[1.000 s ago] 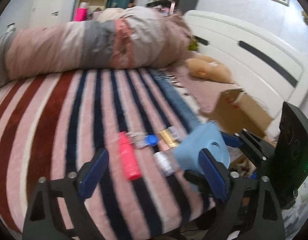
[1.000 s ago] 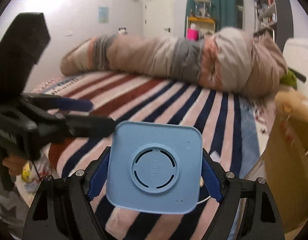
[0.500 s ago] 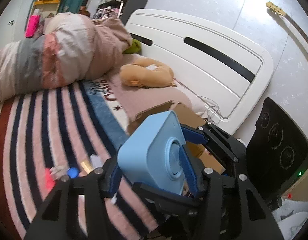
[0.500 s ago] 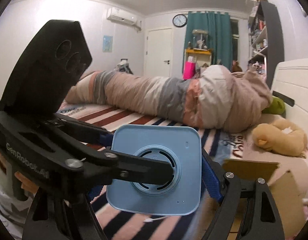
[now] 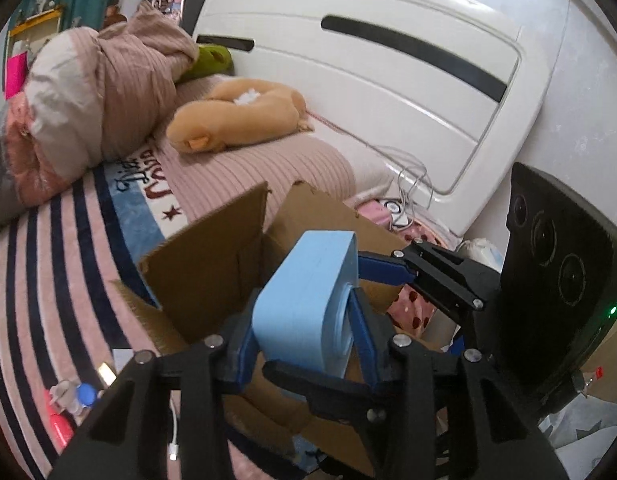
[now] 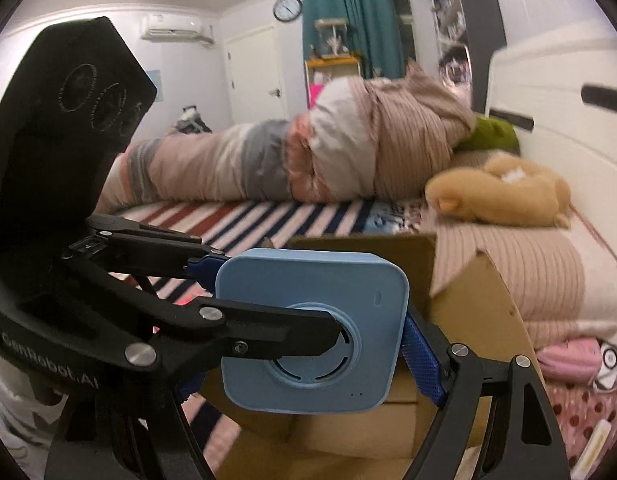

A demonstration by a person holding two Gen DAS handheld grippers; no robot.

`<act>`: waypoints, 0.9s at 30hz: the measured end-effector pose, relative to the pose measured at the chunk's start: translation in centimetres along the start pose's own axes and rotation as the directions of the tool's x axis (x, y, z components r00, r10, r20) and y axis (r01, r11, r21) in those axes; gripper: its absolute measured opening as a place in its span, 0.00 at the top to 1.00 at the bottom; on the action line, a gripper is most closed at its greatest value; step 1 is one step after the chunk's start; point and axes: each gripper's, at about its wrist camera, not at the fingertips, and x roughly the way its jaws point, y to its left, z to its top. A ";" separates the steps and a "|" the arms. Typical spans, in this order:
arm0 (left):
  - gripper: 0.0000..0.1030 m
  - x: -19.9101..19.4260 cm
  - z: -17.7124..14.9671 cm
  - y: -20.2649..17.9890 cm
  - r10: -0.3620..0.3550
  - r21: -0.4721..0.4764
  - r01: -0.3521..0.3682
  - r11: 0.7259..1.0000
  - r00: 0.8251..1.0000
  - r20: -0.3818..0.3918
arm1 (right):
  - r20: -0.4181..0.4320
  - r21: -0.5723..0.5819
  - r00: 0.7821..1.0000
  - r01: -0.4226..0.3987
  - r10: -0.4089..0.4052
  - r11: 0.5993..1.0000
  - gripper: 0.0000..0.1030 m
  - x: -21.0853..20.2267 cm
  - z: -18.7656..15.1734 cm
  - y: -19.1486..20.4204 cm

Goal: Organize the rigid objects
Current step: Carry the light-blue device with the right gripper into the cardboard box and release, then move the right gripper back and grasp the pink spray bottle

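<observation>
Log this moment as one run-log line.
phase: carry | left gripper: shut on blue device | right gripper: shut on blue device | position: above open cardboard box

We are counting one blue square device (image 6: 312, 332), one open cardboard box (image 5: 212, 256), two claws — left claw (image 5: 304, 340) and right claw (image 6: 308, 344) — one tan plush toy (image 5: 236, 116), one green plush (image 6: 490, 134), one rolled quilt (image 6: 268, 164), one pink bottle (image 5: 60, 426), one blue-capped small bottle (image 5: 82, 396), one wall clock (image 6: 287, 8).
</observation>
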 end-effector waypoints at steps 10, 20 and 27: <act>0.44 1.5 0.1 0.6 0.052 0.004 -0.052 0.999 0.998 -0.028 | -0.114 0.028 0.993 0.045 -0.042 0.999 0.16 1.1 -0.8 -1.3; 0.27 -7.3 -1.5 4.0 0.161 -0.080 -0.150 0.985 0.977 0.141 | -0.040 -0.046 0.988 0.149 -0.151 0.988 0.07 -0.8 1.0 2.3; 0.25 -14.6 -6.0 10.0 0.365 -0.213 -0.324 0.922 0.910 0.195 | 0.007 -0.094 1.000 0.024 -0.023 0.995 0.07 -0.2 4.0 8.8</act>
